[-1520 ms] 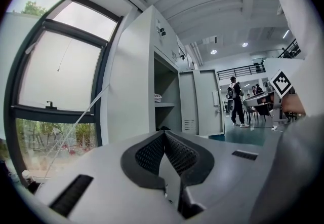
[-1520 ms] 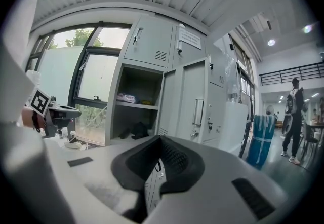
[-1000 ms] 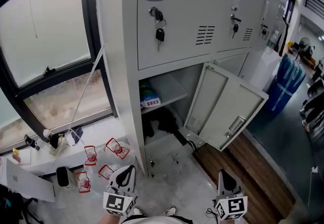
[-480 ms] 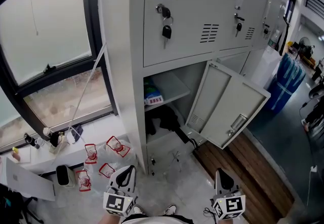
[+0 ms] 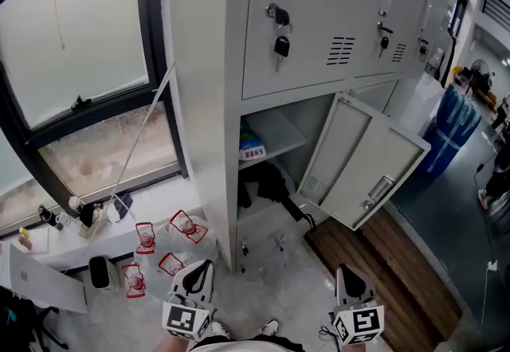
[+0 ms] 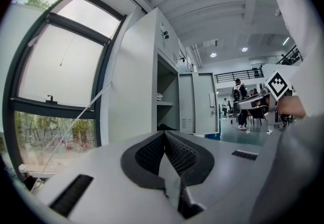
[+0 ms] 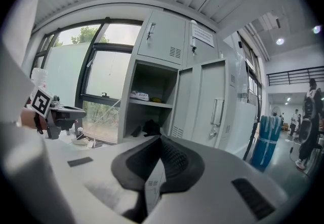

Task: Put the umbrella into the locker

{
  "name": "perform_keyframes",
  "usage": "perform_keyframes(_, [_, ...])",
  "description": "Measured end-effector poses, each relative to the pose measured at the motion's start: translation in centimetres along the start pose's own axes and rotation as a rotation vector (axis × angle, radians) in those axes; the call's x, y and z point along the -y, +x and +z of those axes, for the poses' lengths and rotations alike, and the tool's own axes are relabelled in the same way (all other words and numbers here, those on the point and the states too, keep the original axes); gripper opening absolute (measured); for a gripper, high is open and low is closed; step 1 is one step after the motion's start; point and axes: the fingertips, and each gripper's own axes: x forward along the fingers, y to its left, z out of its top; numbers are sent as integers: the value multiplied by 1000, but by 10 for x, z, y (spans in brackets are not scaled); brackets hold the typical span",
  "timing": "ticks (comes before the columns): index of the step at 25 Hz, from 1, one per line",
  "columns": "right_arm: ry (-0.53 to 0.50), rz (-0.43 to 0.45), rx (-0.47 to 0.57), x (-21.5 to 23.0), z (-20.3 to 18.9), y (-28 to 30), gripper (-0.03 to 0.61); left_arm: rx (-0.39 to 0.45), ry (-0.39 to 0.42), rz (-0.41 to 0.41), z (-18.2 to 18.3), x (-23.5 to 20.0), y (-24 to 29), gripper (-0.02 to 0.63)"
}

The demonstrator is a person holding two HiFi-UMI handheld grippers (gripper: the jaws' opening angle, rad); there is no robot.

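We see a locker shelf (image 5: 280, 134) with a small packet (image 5: 253, 153) at its left edge; a black bundle (image 5: 267, 181) lies on the lower level (image 5: 256, 213).

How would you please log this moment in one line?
left tool: shut, empty | right tool: shut, empty | locker door: open | black item: in lower compartment

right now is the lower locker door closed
No, the locker door stands swung wide open, showing the shelf inside.
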Motion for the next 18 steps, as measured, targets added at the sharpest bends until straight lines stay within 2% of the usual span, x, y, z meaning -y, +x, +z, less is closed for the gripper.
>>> perform_keyframes(18, [13, 3, -3, -35, 0, 8, 17, -12, 4, -10, -8, -26, -18, 21])
